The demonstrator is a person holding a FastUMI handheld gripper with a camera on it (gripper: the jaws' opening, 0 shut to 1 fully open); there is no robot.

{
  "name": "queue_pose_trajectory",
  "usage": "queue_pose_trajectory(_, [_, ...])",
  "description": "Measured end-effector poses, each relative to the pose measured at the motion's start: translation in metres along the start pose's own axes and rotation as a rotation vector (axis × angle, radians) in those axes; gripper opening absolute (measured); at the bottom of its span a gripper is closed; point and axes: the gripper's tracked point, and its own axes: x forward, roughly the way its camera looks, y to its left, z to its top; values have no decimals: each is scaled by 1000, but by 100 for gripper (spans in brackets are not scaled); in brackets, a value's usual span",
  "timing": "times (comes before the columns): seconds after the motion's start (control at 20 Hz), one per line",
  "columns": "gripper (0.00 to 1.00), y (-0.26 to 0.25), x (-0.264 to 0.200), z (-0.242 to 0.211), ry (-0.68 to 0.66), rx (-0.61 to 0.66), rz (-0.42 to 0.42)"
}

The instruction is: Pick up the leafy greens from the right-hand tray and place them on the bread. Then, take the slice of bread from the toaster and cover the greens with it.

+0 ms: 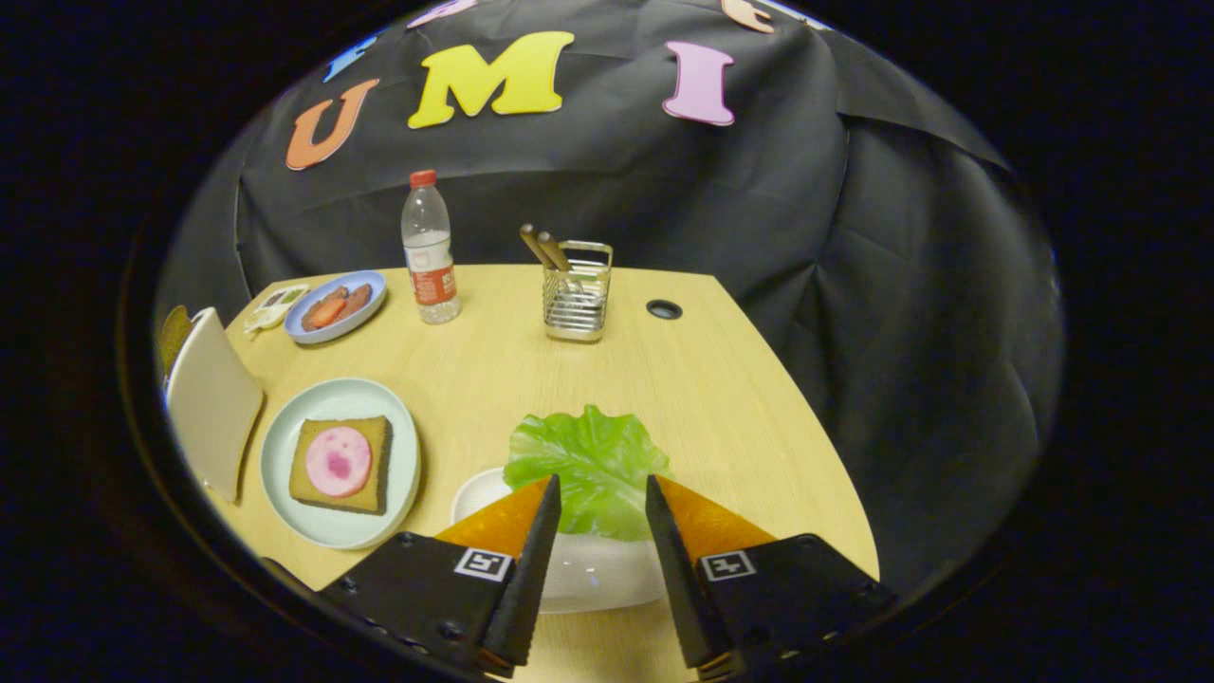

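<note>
A green lettuce leaf point(588, 465) lies on a white tray point(479, 493) just ahead of me, its far edge hanging over the tray's rim. My gripper point(602, 486) is open, one fingertip at each side of the leaf's near part, with the leaf's side edges hidden behind the tips. To the left, a pale green plate point(285, 455) carries a slice of brown bread point(375, 465) topped with a round pink slice of ham point(339, 461). Further left stands a white toaster point(213, 403) with a brown bread slice point(174, 334) sticking out of it.
At the back of the wooden table point(721, 398) stand a water bottle point(430, 251) with a red cap, a wire holder point(577, 294) with chopsticks, and a blue plate point(302, 327) of food. A dark round hole point(664, 308) sits beside the holder. The table's right edge runs close by.
</note>
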Motion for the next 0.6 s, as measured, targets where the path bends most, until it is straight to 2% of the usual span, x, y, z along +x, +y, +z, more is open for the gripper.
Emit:
queue_pose_trajectory(0.2, [78, -24, 24, -13, 58, 92, -28])
queue_pose_trajectory(0.6, [81, -35, 45, -34, 143, 205, -15])
